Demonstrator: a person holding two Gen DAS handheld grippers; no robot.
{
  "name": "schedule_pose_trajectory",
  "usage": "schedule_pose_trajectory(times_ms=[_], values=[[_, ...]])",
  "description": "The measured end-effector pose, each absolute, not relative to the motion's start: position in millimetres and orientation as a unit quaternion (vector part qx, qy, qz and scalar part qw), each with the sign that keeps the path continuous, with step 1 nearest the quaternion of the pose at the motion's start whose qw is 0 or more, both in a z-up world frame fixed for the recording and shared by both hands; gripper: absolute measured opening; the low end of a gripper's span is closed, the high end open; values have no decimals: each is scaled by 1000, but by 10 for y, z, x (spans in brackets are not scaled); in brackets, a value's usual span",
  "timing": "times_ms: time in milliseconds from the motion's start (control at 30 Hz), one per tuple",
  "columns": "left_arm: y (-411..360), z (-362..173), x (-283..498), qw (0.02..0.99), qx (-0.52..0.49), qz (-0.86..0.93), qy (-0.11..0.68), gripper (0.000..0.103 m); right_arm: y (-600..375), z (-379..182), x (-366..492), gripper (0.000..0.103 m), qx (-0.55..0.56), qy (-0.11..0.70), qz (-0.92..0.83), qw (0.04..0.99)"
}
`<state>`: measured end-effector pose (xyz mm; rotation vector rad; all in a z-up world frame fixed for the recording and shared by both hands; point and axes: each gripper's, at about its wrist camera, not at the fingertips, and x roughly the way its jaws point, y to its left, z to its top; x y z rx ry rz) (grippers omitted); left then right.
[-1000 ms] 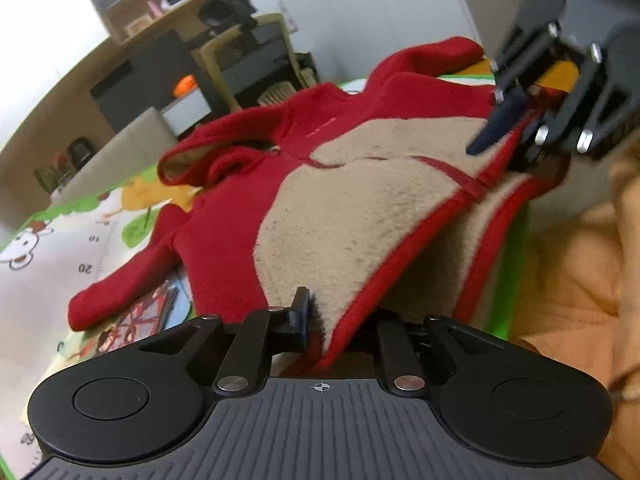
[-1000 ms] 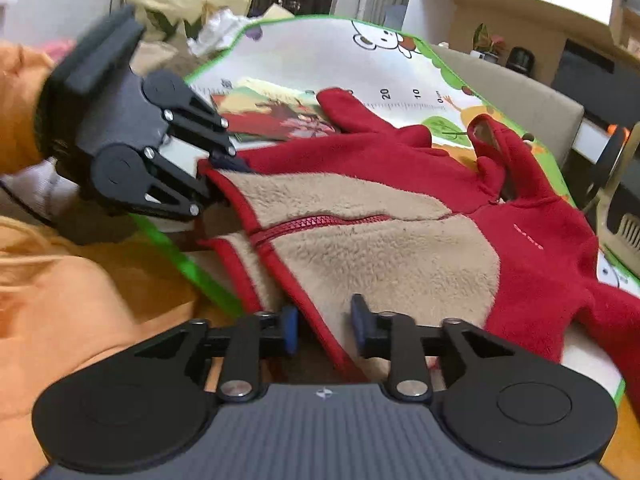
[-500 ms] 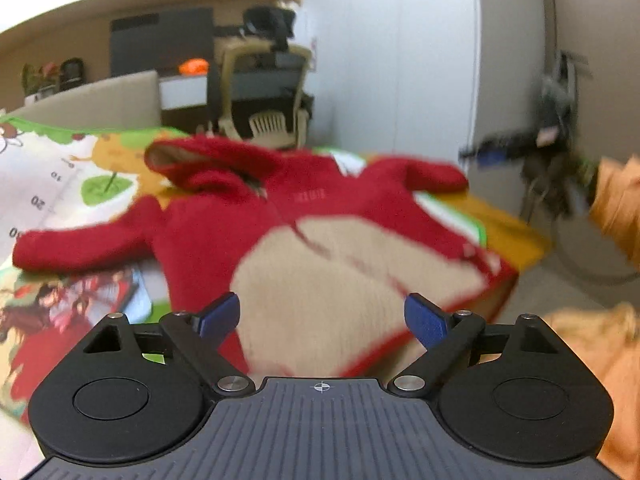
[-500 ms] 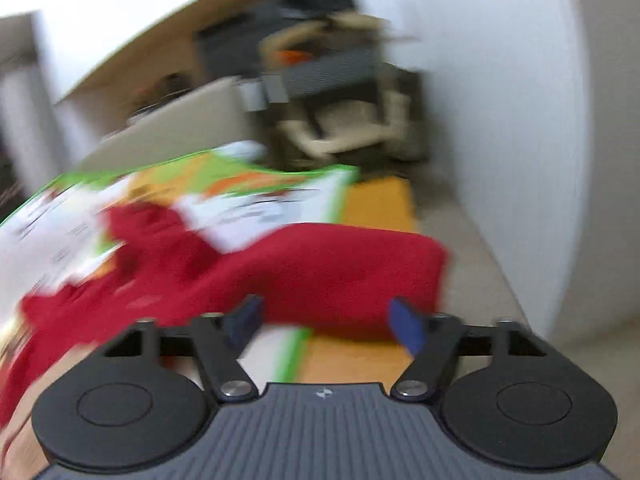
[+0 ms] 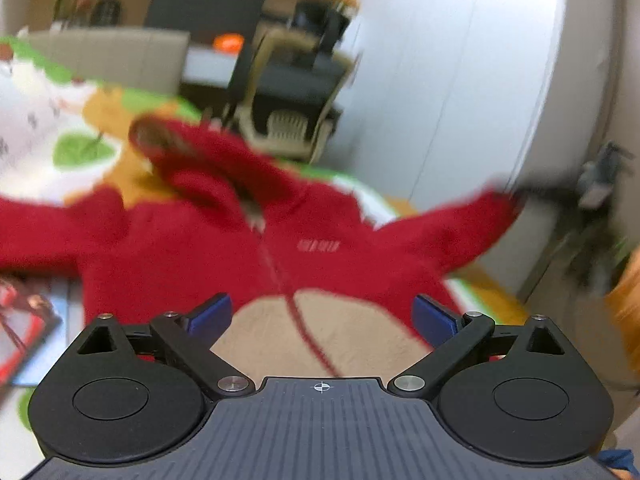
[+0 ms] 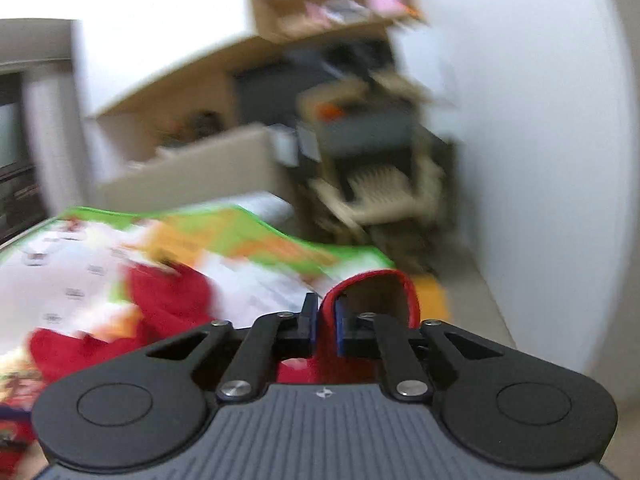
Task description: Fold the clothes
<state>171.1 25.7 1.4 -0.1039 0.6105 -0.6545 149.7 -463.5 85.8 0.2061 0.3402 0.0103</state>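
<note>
A red fleece hooded jacket (image 5: 224, 256) with a beige lower front panel lies spread face up on the play mat, zip closed, hood toward the far side. My left gripper (image 5: 320, 316) hovers open over the beige panel with nothing between its blue pads. The jacket's right sleeve stretches out to the right, where my right gripper (image 5: 560, 194) shows as a dark blur at the cuff. In the right wrist view my right gripper (image 6: 325, 326) is shut on the sleeve cuff (image 6: 372, 292), whose red-edged opening stands up just past the fingers.
The colourful play mat (image 6: 248, 240) with a green border covers the floor. A beige and black chair (image 5: 288, 92) and a desk stand beyond the hood. A picture book (image 5: 28, 320) lies left of the jacket. White wall on the right; orange clothing (image 5: 624, 308) at the right edge.
Both grippers let go of the jacket's bottom hem. My left one rose and stays open over the body. My right one swung to the sleeve and shut on its cuff.
</note>
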Motion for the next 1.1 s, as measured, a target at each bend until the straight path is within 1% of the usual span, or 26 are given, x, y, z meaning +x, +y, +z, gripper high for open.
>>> schedule_pose_trajectory(times_ms=[133, 167, 300, 433, 500, 533, 567, 600, 633, 667, 700, 733, 800, 833, 900, 1000, 1100], values=[[280, -282, 1812, 887, -70, -297, 346, 100, -3759, 1437, 1774, 7, 23, 149, 112, 982], [300, -321, 1786, 889, -70, -299, 340, 100, -3510, 1495, 1876, 7, 7, 152, 138, 979], [296, -376, 1673, 898, -51, -302, 316, 101, -2427, 1382, 2461, 5, -48, 186, 228, 955], [312, -395, 1658, 899, -52, -305, 310, 101, -1511, 1007, 2883, 6, -84, 230, 283, 927], [333, -408, 1665, 898, -57, -310, 308, 101, -1210, 805, 3094, 7, -104, 266, 297, 911], [346, -412, 1664, 897, -60, -312, 307, 101, -1108, 746, 3151, 11, -113, 281, 300, 905], [353, -413, 1665, 897, -62, -313, 306, 101, -1021, 703, 3189, 13, -121, 295, 302, 899], [358, -415, 1665, 897, -64, -314, 306, 101, -1049, 742, 3158, 19, -114, 290, 307, 899], [360, -416, 1667, 897, -65, -314, 305, 101, -1117, 808, 3103, 34, -102, 279, 315, 901], [358, -417, 1665, 897, -65, -314, 305, 101, -1185, 875, 3048, 43, -89, 268, 322, 904], [354, -416, 1665, 897, -64, -313, 306, 101, -1297, 955, 2995, 59, -73, 254, 324, 908], [347, -415, 1666, 897, -62, -313, 307, 101, -1425, 1040, 2943, 65, -55, 240, 325, 913], [332, -411, 1669, 897, -59, -311, 309, 102, -1687, 1193, 2834, 66, -26, 212, 317, 924], [325, -408, 1671, 896, -57, -311, 311, 102, -1828, 1147, 2790, 69, -16, 215, 306, 927], [307, -401, 1677, 896, -53, -308, 315, 102, -2113, 981, 2710, 72, 3, 233, 281, 931], [290, -370, 1678, 896, -47, -303, 322, 102, -2539, 732, 2591, 72, 32, 258, 244, 934], [302, -295, 1735, 892, -61, -295, 338, 102, -2895, 131, 2626, 72, 106, 319, 208, 919]])
